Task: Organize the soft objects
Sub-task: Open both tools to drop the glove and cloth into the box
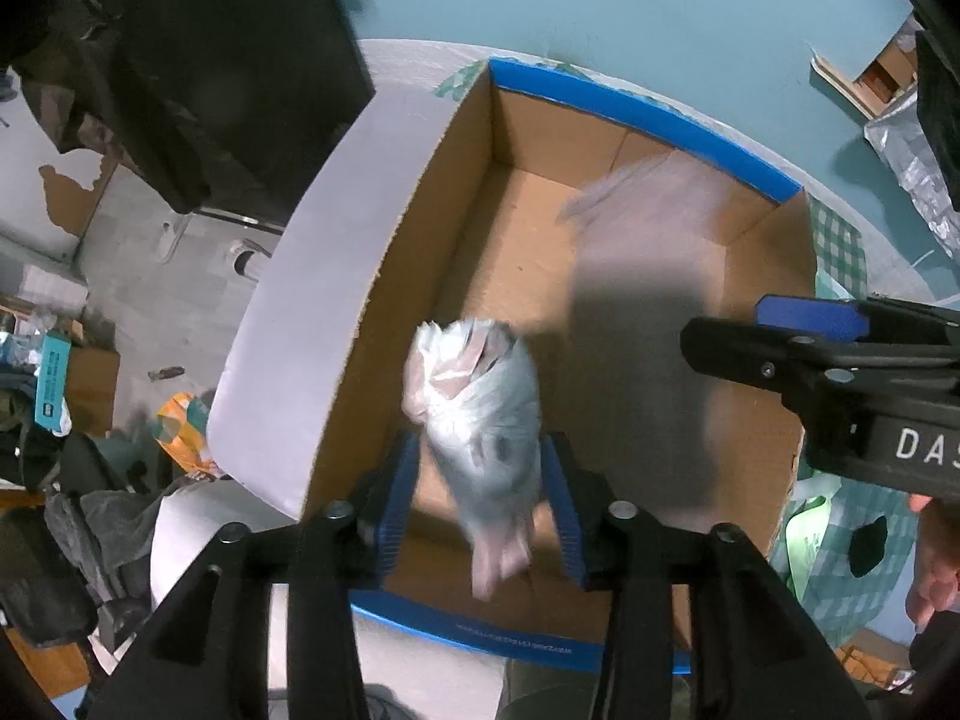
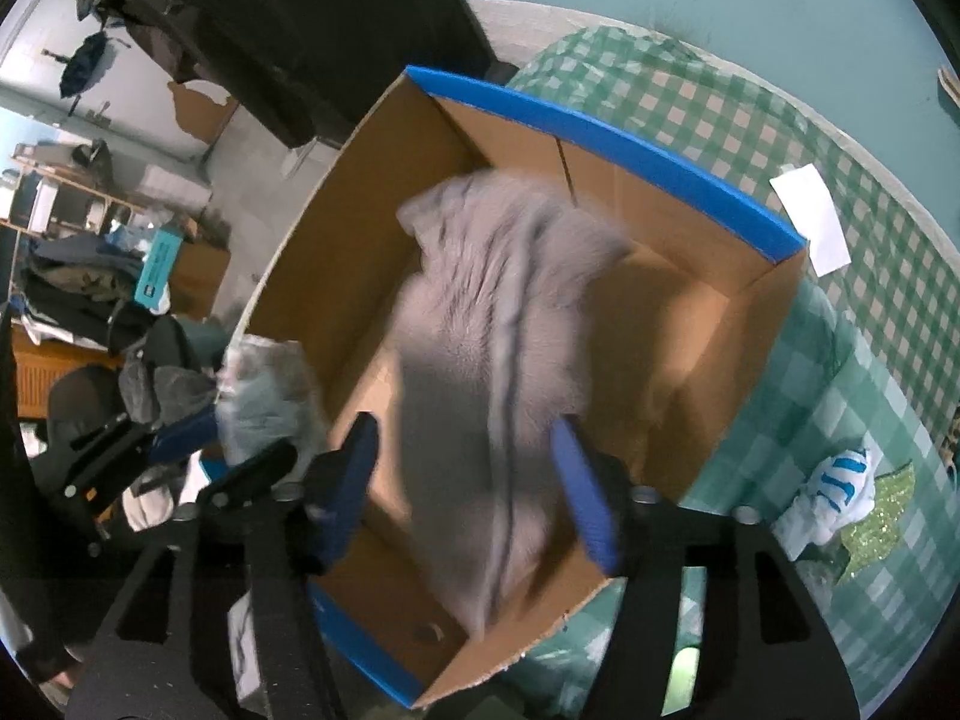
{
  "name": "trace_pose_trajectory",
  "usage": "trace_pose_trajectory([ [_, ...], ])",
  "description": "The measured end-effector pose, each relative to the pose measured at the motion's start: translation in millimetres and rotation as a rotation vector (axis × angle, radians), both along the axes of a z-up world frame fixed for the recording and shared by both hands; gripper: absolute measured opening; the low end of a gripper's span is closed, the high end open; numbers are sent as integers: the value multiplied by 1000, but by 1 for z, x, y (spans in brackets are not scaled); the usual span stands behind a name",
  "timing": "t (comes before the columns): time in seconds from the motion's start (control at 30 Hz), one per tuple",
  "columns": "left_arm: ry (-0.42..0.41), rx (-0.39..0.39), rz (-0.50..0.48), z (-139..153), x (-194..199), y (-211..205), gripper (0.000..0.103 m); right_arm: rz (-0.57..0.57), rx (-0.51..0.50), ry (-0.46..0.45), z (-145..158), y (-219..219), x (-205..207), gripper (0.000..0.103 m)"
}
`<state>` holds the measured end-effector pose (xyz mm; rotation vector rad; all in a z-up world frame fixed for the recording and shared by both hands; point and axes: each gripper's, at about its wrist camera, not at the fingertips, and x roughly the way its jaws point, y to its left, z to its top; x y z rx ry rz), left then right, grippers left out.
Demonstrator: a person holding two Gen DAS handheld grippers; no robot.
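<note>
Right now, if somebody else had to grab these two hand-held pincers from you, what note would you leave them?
Left gripper: open above the cardboard box; a crumpled plastic bag sits blurred between its blue pads, apparently dropping free.
Right gripper: open too; a grey cloth, blurred, is between its pads over the box.
Done: both soft items are at the box, released or nearly so.
Left: check that they landed inside, then collect what remains, such as the white and blue cloth on the green checked cover.

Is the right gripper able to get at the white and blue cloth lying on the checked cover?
Probably yes: the white and blue cloth lies uncovered outside the cardboard box, beside the right gripper, whose open jaws have grey fabric between them.
</note>
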<state>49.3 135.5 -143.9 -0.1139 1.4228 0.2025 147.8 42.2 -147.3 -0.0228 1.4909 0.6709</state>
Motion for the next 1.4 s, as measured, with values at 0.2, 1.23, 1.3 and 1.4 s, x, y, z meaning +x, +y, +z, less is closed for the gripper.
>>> trace_pose_trajectory([
  [0.2, -23, 22, -6, 8, -2, 0, 53, -11, 5, -32, 11, -1, 3, 72],
  [1.23, -117, 64, -106, 81, -13, -52, 63, -98, 29, -118, 72, -92, -26, 73],
  [1.3, -121, 62, -114, 83, -14, -58, 63, -112, 25, -116, 72, -101, -30, 73],
  [1.4, -122, 59, -128, 85, -16, -66, 63, -132, 19, -113, 73, -115, -35, 73],
])
